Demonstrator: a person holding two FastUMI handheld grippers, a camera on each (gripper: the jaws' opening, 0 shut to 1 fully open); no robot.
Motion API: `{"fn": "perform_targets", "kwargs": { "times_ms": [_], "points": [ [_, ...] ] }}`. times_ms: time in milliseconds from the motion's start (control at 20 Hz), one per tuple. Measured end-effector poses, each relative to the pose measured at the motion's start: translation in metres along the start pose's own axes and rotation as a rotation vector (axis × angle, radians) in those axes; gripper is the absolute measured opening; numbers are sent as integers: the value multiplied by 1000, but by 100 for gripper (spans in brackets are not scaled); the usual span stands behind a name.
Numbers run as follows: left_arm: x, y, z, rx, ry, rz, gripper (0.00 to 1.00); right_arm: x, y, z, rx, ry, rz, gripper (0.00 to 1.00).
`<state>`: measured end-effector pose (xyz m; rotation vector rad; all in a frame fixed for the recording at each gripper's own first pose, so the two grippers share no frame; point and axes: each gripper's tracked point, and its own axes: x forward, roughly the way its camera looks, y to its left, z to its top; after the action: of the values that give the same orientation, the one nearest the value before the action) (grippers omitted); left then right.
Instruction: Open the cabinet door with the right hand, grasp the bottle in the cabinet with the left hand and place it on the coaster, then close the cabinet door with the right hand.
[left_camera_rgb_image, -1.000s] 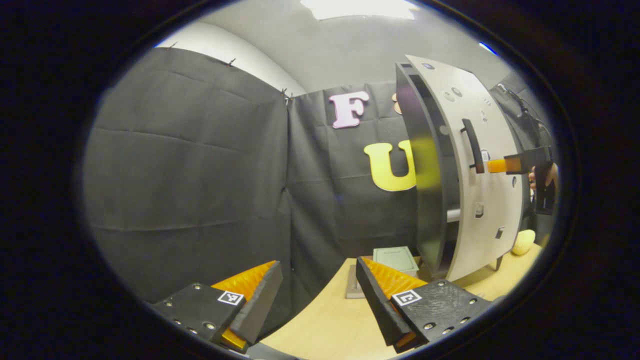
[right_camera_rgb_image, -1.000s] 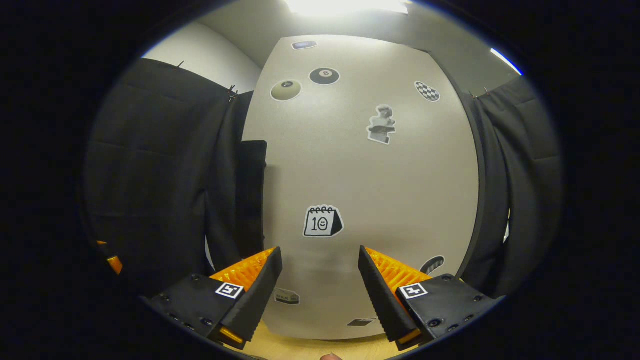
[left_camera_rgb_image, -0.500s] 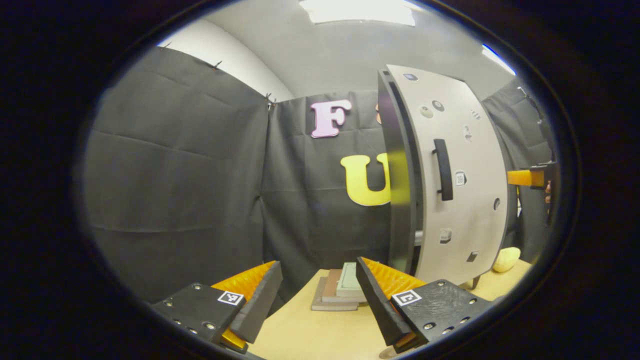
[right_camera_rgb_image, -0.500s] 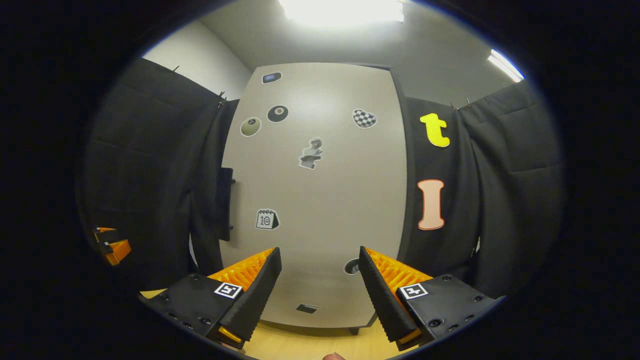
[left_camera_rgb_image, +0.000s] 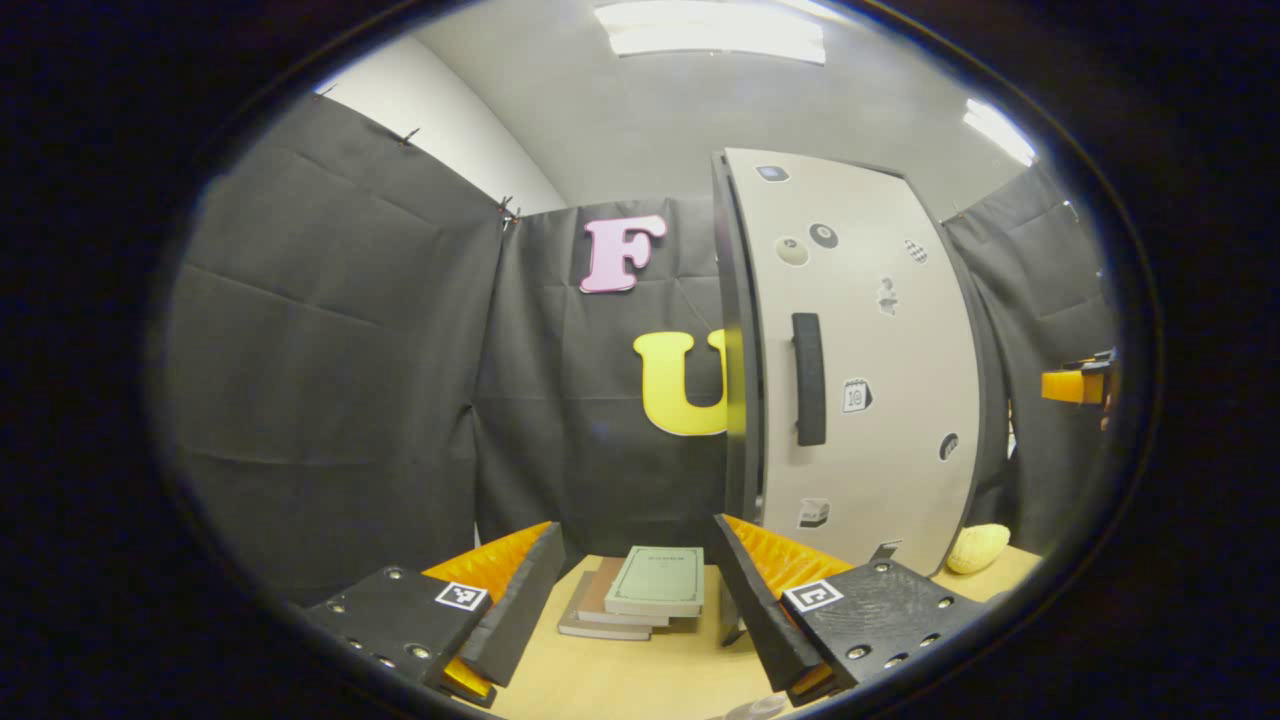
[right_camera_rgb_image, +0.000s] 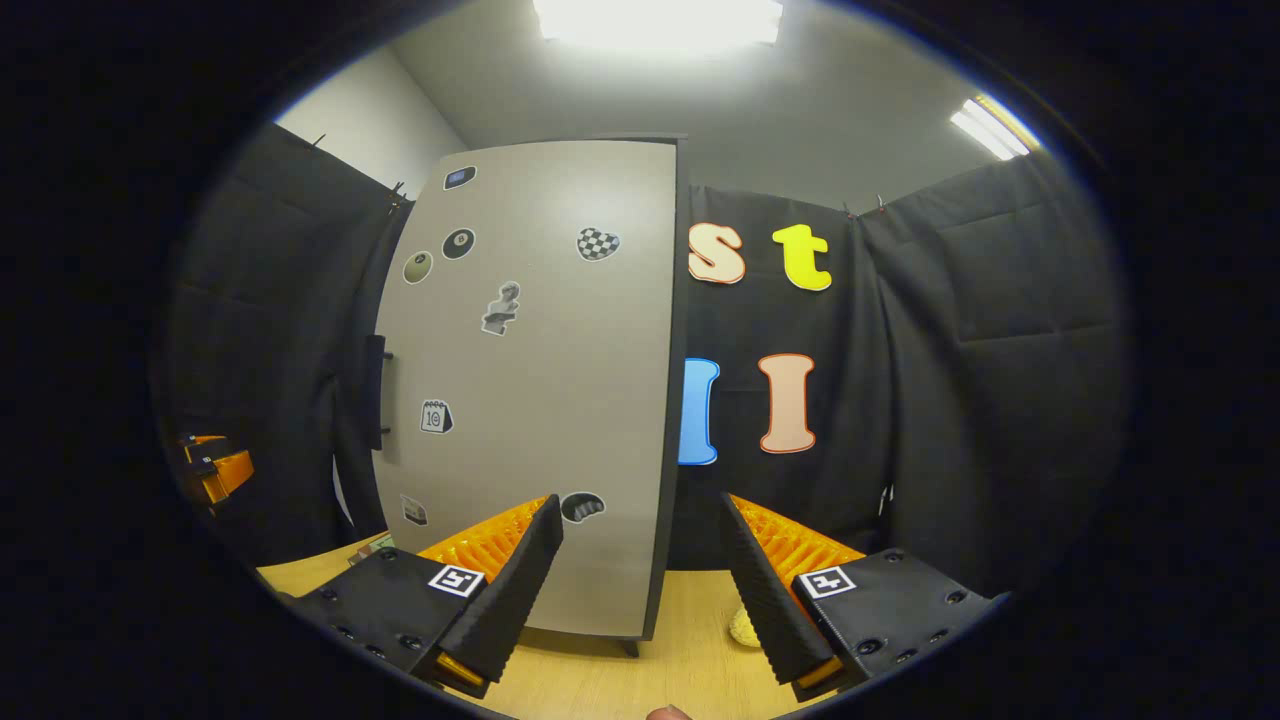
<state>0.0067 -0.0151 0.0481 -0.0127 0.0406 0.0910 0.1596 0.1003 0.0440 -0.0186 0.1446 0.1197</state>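
Judging the closing step all but finished: we see the cabinet door (left_camera_rgb_image: 870, 360) flush, its handle (left_camera_rgb_image: 808, 378) right of frame centre. Both tongs released and empty, left gripper (left_camera_rgb_image: 632, 610) and right gripper (right_camera_rgb_image: 640, 590). Bottle: possibly the clear cap at the bottom edge (left_camera_rgb_image: 752, 708); we cannot tell. Coaster unseen. Next we would check the door and back off.

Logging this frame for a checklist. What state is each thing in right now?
cabinet door: shut
left hand-held gripper: open, empty
right hand-held gripper: open, empty, clear of the door
notebooks: stacked flat on the table
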Motion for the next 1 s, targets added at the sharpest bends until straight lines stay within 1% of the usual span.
{"fn": "perform_targets", "kwargs": {
  "times_ms": [50, 100, 150, 200, 250, 300, 350, 500, 700, 800, 900, 950, 1000],
  "points": [
    [3, -7, 1, 5, -2, -7, 89, -3, -8, -3, 5, 6, -8, 97],
    [4, -12, 3, 9, -4, -14, 91, -6, -16, -5, 10, 11, -18, 97],
    [2, -19, 7, 12, -9, -22, 89, -9, -24, -8, 14, 15, -28, 98],
    [1, -25, 11, 17, -14, -28, 91, -12, -31, -9, 19, 16, -37, 98],
    [-1, -31, 13, 22, -19, -32, 89, -15, -38, -11, 23, 19, -44, 98],
    [-2, -35, 17, 26, -23, -34, 91, -18, -43, -14, 26, 23, -47, 98],
    [-2, -38, 19, 30, -27, -38, 89, -22, -48, -15, 33, 24, -50, 98],
    [-5, -45, 28, 38, -39, -44, 89, -27, -62, -19, 50, 26, -68, 98],
    [-12, -49, 33, 57, -41, -49, 89, -33, -68, -22, 64, 30, -71, 98],
    [-16, -51, 32, 57, -37, -50, 94, -36, -69, -24, 58, 33, -70, 98],
    [-20, -48, 33, 60, -35, -43, 89, -37, -67, -24, 51, 33, -68, 98],
    [-21, -47, 34, 63, -36, -42, 91, -38, -66, -23, 50, 33, -67, 98],
    [-23, -47, 33, 65, -33, -42, 89, -38, -65, -22, 51, 30, -67, 98]
  ]
}}
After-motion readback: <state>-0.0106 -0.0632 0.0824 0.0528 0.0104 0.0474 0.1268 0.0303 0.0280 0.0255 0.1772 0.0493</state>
